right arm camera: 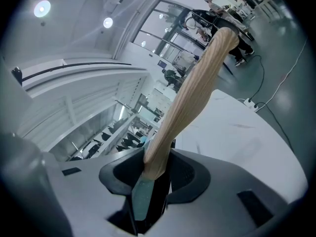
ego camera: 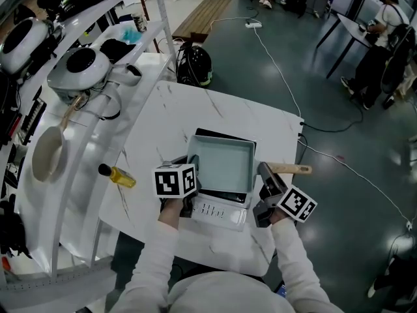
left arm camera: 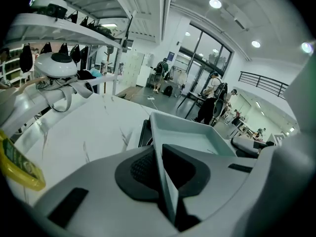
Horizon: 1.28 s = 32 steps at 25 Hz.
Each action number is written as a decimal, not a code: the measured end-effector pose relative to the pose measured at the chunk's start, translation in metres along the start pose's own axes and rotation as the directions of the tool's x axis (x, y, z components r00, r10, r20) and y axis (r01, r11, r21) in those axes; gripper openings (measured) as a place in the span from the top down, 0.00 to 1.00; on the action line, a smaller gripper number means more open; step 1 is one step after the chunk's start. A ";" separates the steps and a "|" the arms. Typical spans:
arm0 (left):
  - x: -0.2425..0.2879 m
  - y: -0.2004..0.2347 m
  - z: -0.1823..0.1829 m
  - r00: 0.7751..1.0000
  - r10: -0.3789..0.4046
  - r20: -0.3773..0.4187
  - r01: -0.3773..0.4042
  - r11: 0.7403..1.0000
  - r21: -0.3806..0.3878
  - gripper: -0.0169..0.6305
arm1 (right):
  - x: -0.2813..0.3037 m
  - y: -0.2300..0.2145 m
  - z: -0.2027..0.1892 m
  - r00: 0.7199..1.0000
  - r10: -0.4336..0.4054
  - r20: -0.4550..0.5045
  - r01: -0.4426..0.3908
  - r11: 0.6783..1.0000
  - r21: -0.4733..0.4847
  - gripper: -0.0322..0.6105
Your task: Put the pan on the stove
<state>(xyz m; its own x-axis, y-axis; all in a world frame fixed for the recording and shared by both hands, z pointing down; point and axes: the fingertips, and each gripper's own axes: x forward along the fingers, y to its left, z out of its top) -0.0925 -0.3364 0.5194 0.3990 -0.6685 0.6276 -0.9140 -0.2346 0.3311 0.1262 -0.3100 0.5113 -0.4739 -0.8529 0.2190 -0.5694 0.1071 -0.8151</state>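
Observation:
A square pale-green pan [ego camera: 223, 165] with a wooden handle [ego camera: 291, 169] lies over a black-and-white tabletop stove [ego camera: 218, 214]; whether it rests on the stove or hangs just above it I cannot tell. My left gripper [ego camera: 193, 177] is shut on the pan's left rim [left arm camera: 165, 181], with the pan's wall pinched between the pads. On the other side, my right gripper [ego camera: 266, 186] is shut on the wooden handle [right arm camera: 197, 88], which sticks out past the jaws. The stove's black edge [left arm camera: 144, 132] shows beyond the pan [left arm camera: 192, 137].
A yellow bottle [ego camera: 118, 175] lies on the white marble table [ego camera: 163, 119] left of the stove, close to my left gripper. A white rack [ego camera: 78, 96] with helmets and a hanging round pan [ego camera: 49, 155] stands at left. A helmet [ego camera: 194, 66] and cable [ego camera: 280, 70] lie on the floor.

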 end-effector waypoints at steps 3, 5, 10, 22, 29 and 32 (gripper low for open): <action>0.000 -0.001 0.000 1.000 0.000 0.003 0.000 1.000 0.003 0.93 | -0.001 0.001 0.001 1.000 0.006 -0.002 -0.006 1.000 -0.005 0.70; 0.000 0.000 0.000 1.000 0.002 -0.002 -0.002 1.000 0.000 0.93 | -0.001 0.001 0.001 1.000 0.008 0.000 -0.008 1.000 -0.003 0.70; -0.001 -0.001 -0.001 1.000 -0.015 0.008 0.015 1.000 -0.003 0.93 | 0.001 -0.001 0.000 1.000 0.016 -0.007 -0.016 0.999 -0.028 0.70; -0.010 -0.002 0.004 0.995 -0.026 0.095 0.033 0.997 -0.076 0.82 | 0.003 0.009 0.006 0.999 -0.001 -0.037 -0.007 0.973 -0.232 0.66; -0.022 0.014 0.004 0.991 0.025 0.131 -0.017 0.998 -0.068 0.79 | 0.002 0.010 0.002 0.999 -0.018 -0.035 0.007 0.959 -0.283 0.63; -0.027 0.013 0.005 0.988 0.031 0.153 -0.022 0.998 -0.062 0.78 | 0.003 0.009 0.003 0.999 -0.024 -0.035 0.012 0.953 -0.303 0.62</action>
<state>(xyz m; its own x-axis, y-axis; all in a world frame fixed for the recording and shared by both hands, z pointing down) -0.1155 -0.3251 0.5035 0.3542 -0.7756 0.5224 -0.9161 -0.1755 0.3606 0.1214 -0.3126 0.5028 -0.4834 -0.8368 0.2572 -0.7517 0.2461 -0.6119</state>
